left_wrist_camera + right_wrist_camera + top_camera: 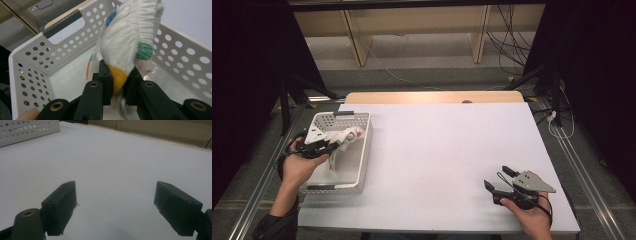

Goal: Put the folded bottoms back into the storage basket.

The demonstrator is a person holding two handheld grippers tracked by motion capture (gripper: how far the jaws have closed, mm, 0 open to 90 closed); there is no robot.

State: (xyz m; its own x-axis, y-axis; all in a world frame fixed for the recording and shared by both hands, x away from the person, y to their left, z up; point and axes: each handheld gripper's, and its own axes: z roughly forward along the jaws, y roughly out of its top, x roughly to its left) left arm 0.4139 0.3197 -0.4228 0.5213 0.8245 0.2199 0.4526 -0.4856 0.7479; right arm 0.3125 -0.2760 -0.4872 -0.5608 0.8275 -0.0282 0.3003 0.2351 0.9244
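White soft cloth [130, 37], with orange, green and blue patches, hangs over the perforated basket [362, 160] at the table's left; my left gripper [119, 82] is clenched on its orange part; I judge it light and limp, so pinching a bunched fold seems best; my right gripper [498, 181] rests released, jaws wide apart, on the white table [437, 150].

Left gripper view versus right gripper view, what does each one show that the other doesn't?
Left gripper view: the left hand-held gripper clamped on a white cloth with orange, green and blue patches, held inside the basket.

Right gripper view: the right hand-held gripper wide open over the bare white table.

Both: the perforated white basket, seen at the right gripper view's top left corner.
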